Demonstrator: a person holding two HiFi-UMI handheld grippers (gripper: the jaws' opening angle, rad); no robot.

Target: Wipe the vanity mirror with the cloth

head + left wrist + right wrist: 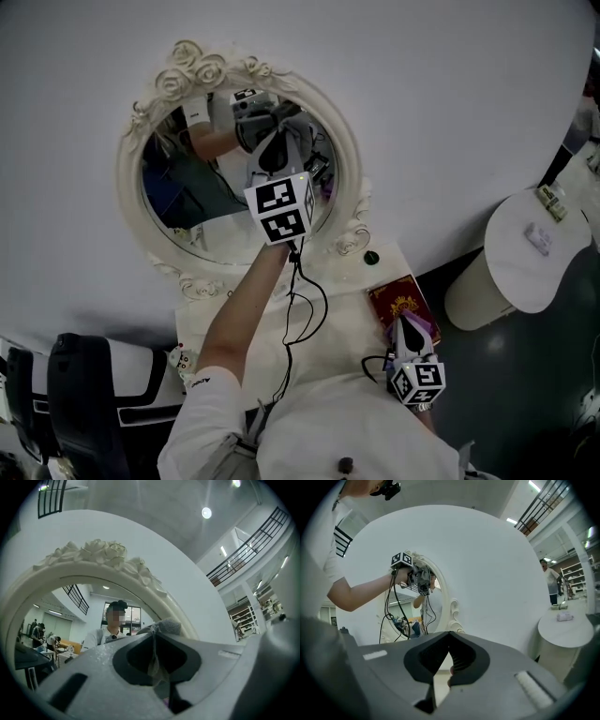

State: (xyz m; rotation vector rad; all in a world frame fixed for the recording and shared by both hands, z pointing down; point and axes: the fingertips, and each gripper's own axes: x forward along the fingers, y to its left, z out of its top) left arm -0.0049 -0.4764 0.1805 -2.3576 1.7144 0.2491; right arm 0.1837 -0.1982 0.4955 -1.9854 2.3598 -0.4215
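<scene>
The oval vanity mirror (202,202) in its ornate white frame (202,66) hangs on a white wall. My left gripper (274,155) is raised against the right part of the glass, shut on a grey cloth (296,141). In the left gripper view a bunch of the cloth (167,626) sticks out past the closed jaws, with the frame's roses (101,551) just above. My right gripper (404,324) hangs low over the vanity top, jaws shut and empty. In the right gripper view the left gripper (420,577) presses at the mirror (425,613).
A red book (401,302) and a small dark knob (371,257) lie on the white vanity top (225,319). A round white side table (525,258) stands at the right. A black-and-white chair (84,394) is at lower left. Cables (300,309) dangle from the left gripper.
</scene>
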